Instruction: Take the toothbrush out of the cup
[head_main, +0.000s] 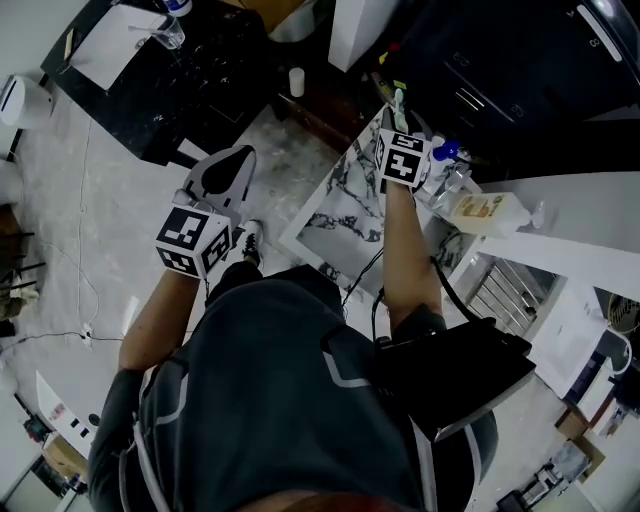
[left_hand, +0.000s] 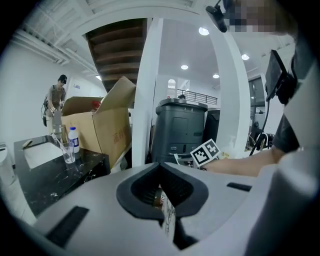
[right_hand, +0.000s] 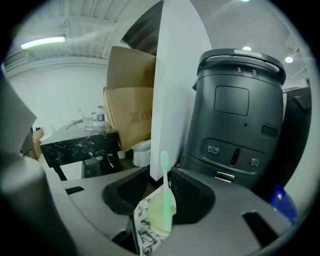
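A pale green toothbrush (right_hand: 163, 200) stands upright between the jaws of my right gripper (right_hand: 161, 172), which is shut on its handle. Its head (right_hand: 164, 159) pokes up above the jaws. In the head view the right gripper (head_main: 397, 112) is held over the far edge of a marble-topped table (head_main: 345, 205), with the toothbrush (head_main: 399, 98) sticking out beyond it. My left gripper (head_main: 238, 158) hangs over the floor to the left, shut with nothing in it (left_hand: 160, 167). A clear glass cup (left_hand: 67, 152) with a thin stick in it stands far off on a black table (head_main: 185, 80).
A blue-capped bottle (head_main: 444, 153) and a yellow box (head_main: 482, 210) stand at the marble table's right edge. A large dark bin (right_hand: 240, 115) and a white pillar (right_hand: 172, 75) rise ahead. A cardboard box (left_hand: 97, 127) and a small white bottle (left_hand: 74, 139) sit by the black table.
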